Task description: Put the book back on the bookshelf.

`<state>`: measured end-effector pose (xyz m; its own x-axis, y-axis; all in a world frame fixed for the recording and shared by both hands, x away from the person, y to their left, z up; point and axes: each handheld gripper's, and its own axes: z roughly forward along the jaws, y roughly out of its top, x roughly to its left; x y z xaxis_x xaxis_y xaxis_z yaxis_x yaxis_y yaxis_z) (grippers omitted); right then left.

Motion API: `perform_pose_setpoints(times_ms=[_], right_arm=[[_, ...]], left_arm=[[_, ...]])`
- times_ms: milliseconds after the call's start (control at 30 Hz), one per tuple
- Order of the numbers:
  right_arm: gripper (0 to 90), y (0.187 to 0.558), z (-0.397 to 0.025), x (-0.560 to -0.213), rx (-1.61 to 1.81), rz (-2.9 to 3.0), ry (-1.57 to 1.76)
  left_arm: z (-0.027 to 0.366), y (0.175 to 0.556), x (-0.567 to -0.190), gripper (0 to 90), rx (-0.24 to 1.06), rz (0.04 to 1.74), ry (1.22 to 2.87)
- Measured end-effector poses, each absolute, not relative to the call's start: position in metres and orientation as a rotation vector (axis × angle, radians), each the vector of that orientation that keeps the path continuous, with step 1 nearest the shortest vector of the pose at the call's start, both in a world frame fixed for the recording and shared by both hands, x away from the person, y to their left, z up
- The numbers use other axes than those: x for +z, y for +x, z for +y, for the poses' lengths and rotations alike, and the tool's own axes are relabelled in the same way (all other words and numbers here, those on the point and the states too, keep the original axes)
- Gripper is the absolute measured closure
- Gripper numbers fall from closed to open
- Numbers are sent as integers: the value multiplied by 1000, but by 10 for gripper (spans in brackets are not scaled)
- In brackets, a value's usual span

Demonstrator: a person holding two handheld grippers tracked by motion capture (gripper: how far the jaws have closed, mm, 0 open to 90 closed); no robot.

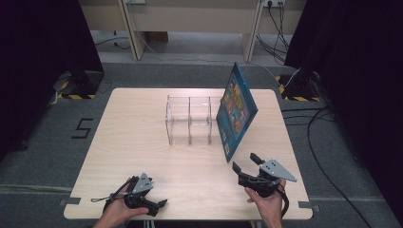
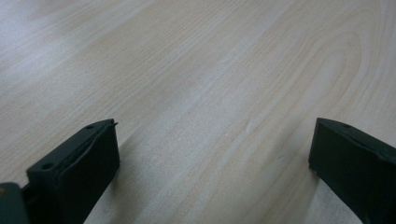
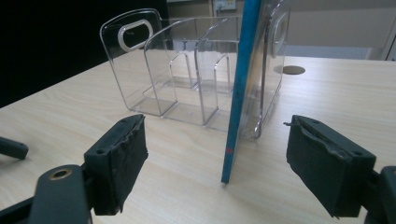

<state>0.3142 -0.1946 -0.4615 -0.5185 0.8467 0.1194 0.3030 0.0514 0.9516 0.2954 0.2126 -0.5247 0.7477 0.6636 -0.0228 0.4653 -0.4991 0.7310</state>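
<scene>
A clear acrylic organizer (image 1: 189, 119) with three compartments stands at the middle of the wooden table (image 1: 138, 142). A blue picture book (image 1: 236, 111) stands upright in its right compartment, leaning right, with its near corner on the table. My right gripper (image 1: 245, 162) is open just in front of the book's near edge. In the right gripper view the book's spine edge (image 3: 240, 93) rises beyond the open right gripper (image 3: 215, 123), with the organizer (image 3: 163, 70) behind it. My left gripper (image 1: 161, 203) rests low at the table's front left, open over bare wood (image 2: 212, 135).
Black curtains hang at both sides, and cables (image 1: 328, 142) trail on the grey floor to the right of the table. A wooden bench frame (image 1: 190, 23) stands beyond the far edge. A round hole (image 3: 293, 70) marks the tabletop behind the book.
</scene>
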Motion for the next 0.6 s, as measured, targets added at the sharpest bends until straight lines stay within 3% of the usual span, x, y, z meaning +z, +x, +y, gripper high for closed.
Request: perform_pose_setpoints(times_ms=[600], right_arm=[[166, 299, -200, -469, 1438, 1971, 1134]], left_arm=[[213, 295, -525, 5, 334, 835, 2194]])
